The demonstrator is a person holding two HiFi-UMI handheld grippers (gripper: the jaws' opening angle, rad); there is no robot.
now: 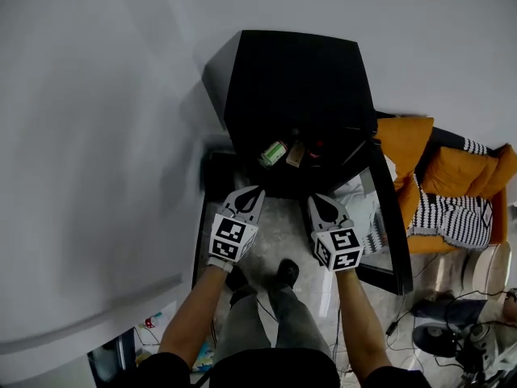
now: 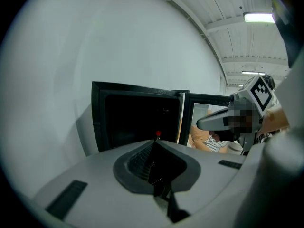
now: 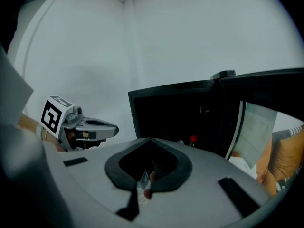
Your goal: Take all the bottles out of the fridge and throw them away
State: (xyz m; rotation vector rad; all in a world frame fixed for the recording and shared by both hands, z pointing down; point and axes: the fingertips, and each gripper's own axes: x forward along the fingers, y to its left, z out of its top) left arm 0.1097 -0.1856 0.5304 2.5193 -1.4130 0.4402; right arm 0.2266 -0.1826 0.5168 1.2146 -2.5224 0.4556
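A black mini fridge (image 1: 291,87) stands open against the white wall, its door (image 1: 389,217) swung out to the right. On the floor of its dark inside lie a green-labelled bottle (image 1: 273,153) and a second bottle (image 1: 295,153). A red bottle cap (image 2: 157,134) shows just past my left gripper's tip, and the same red cap (image 3: 193,139) appears in the right gripper view. My left gripper (image 1: 250,192) and right gripper (image 1: 317,200) hang side by side just in front of the opening. Both are shut with nothing in them.
A chair with orange cushions and striped fabric (image 1: 452,192) stands right of the door. Cables and small gear (image 1: 460,330) lie on the floor at the lower right. The person's shoes (image 1: 283,275) stand in front of the fridge. A white wall (image 1: 97,136) runs along the left.
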